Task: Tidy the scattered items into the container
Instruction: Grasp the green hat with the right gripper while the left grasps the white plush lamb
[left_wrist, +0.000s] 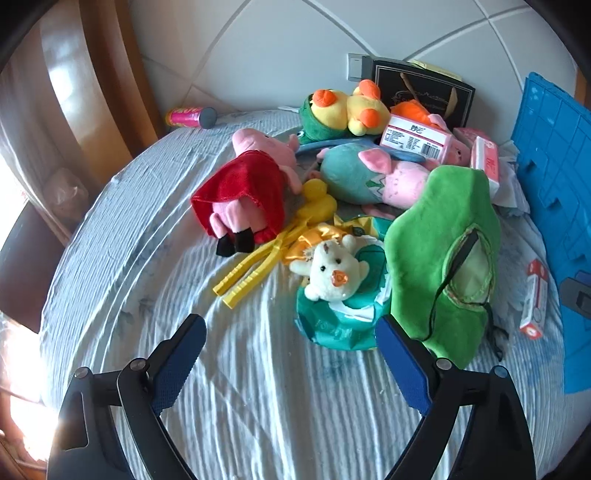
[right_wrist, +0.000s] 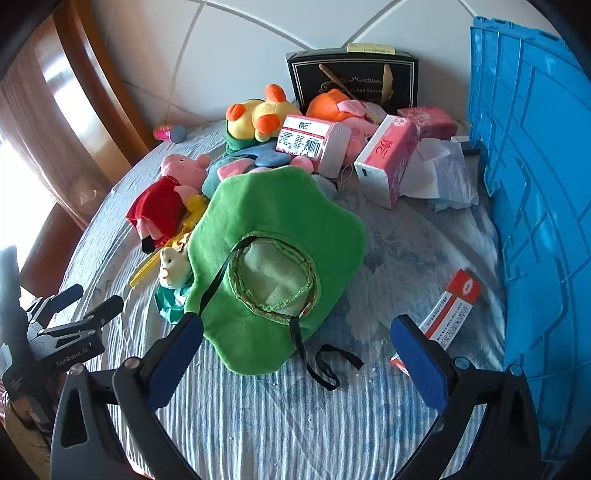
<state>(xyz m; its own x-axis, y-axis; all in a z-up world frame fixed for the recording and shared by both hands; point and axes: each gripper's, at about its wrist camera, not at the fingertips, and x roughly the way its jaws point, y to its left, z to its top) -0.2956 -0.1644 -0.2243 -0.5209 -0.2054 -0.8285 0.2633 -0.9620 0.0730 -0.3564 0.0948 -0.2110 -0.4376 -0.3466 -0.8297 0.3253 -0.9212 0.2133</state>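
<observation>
Toys and boxes lie scattered on a striped bed. A green plush hat (right_wrist: 280, 221) with black straps lies upside down in the middle, also in the left wrist view (left_wrist: 443, 236). A pink pig in a red dress (left_wrist: 251, 188), a small white bear (left_wrist: 332, 273) on a teal bag, a yellow duck plush (left_wrist: 347, 107) and pink tissue packs (right_wrist: 388, 158) lie around it. The blue container (right_wrist: 532, 184) stands at the right. My left gripper (left_wrist: 291, 365) is open and empty before the bear. My right gripper (right_wrist: 295, 365) is open and empty before the hat.
A red and white small box (right_wrist: 450, 314) lies near the container, by my right finger. A black gift box (right_wrist: 354, 81) leans on the white headboard. A pink can (left_wrist: 188, 116) lies at the far left. A wooden frame edges the bed on the left.
</observation>
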